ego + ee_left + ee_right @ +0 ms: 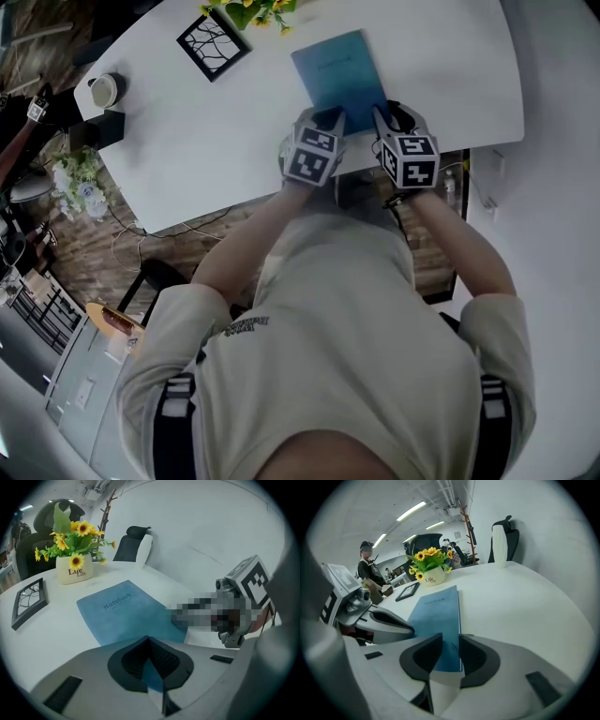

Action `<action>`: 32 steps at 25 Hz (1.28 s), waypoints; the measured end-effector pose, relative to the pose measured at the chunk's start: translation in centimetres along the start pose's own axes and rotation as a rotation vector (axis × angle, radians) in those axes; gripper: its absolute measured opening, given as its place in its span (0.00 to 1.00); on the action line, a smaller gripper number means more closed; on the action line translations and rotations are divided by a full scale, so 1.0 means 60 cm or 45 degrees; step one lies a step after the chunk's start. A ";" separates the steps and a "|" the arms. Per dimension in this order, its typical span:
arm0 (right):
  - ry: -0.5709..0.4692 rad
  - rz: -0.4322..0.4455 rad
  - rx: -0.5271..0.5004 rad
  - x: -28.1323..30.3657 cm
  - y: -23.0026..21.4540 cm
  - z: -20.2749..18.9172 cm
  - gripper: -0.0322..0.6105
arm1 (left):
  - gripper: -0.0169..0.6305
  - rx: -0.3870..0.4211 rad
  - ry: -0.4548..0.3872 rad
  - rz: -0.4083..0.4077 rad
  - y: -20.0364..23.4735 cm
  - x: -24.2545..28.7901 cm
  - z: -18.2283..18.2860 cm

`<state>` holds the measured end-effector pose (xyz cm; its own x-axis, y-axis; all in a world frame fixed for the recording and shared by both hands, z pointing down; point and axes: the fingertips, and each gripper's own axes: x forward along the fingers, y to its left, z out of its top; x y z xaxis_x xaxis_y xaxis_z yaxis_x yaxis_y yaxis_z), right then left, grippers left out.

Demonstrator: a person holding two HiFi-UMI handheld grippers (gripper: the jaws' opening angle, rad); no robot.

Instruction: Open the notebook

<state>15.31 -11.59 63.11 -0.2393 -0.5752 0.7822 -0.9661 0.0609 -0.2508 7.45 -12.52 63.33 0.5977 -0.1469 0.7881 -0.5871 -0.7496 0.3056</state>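
Our left gripper (149, 639) has its jaws closed tip to tip, over the near edge of the blue notebook (336, 73). Our right gripper (447, 641) has its jaws parted, with the notebook's near right corner in the gap and the pads not pressing. The notebook lies shut and flat on the white table (225, 141), sunflower pot (74, 566) beyond it.

Blue notebook (337, 80) lies closed and flat on the white counter (441, 66). Left gripper (326, 120) and right gripper (385, 114) are side by side over its near edge. Black picture frame (213, 44), cup (103, 90) and yellow flowers (253, 11) sit off to the left.
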 end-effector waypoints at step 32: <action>0.082 0.742 -0.641 0.021 0.451 -0.026 0.26 | 0.03 -0.232 -0.123 0.226 0.161 -0.203 -0.056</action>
<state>-11.31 -9.36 58.19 -0.7128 -0.2889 0.6391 -0.6064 0.7118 -0.3545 -7.36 -15.80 58.47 0.5207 -0.3335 0.7859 -0.7707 -0.5795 0.2648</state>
